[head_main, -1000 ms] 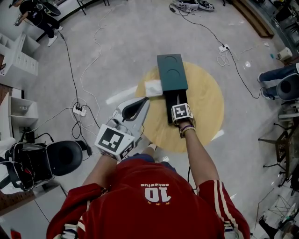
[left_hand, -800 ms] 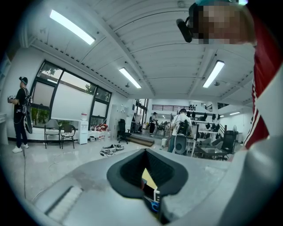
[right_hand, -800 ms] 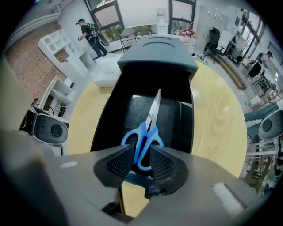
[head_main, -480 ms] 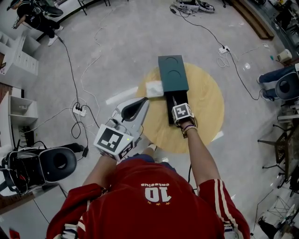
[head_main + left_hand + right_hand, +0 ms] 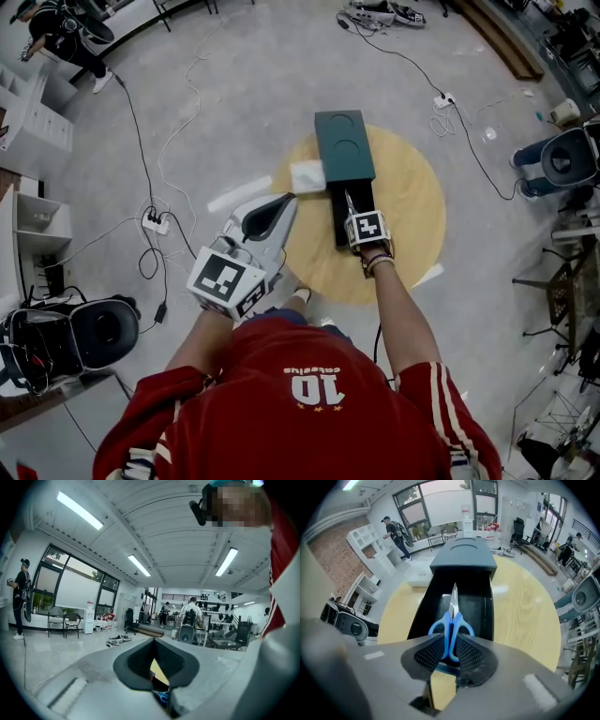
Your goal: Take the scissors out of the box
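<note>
My right gripper (image 5: 450, 651) points steeply down into the box, and its two dark ribbed pads are pressed against the handles of the blue-handled scissors with steel blades (image 5: 451, 620). So this gripper holds the scissors at a narrow opening. The scissors are inside the black open tray of the box (image 5: 480, 606), and the blades point toward the dark green cover (image 5: 464, 557) at the far end of the tray. I cannot tell whether the scissors rest on the tray floor or are already a little above it.

In the head view the box lies on the round pale wooden table (image 5: 412, 202), near its middle. My left gripper (image 5: 292, 198) is held almost level over the near left edge of the table. Its jaws are together at the tips and nothing is between them. The tip is just beside a small white flat packet (image 5: 307, 175), which lies on the table touching the left side of the green cover.
</note>
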Motion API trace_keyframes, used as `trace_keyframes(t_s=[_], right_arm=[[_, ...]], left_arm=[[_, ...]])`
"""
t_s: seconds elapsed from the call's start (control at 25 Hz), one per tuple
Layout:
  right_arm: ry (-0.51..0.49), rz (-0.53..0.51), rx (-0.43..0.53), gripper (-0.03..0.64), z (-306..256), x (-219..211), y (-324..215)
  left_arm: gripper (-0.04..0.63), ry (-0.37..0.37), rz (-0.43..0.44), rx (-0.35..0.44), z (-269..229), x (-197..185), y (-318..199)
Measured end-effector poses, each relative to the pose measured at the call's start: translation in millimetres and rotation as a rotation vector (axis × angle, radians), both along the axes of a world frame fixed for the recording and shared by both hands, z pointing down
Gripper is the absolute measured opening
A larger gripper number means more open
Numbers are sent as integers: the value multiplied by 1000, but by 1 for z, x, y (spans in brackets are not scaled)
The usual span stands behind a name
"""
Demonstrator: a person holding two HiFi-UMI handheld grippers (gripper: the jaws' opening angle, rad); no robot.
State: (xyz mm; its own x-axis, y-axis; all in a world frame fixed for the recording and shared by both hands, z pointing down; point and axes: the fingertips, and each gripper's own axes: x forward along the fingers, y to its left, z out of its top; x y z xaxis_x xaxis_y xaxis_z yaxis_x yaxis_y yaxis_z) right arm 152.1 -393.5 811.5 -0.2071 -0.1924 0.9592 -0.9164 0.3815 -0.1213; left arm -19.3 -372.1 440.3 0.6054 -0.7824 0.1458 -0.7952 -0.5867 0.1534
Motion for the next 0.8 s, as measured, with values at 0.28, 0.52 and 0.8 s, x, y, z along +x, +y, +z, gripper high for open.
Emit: trace_keyframes(t_s=[0.28, 0.52, 0.8], right_arm=[[-16, 45, 65, 81, -18, 12, 0], [-54, 59, 134, 81, -48, 15, 13], [-94, 77, 312, 82, -110, 22, 16]], left_arm=[[0, 11, 8, 21, -6, 3, 10], [0, 4, 17, 33, -12, 7, 27], [0, 0, 31, 82, -31, 14, 46]])
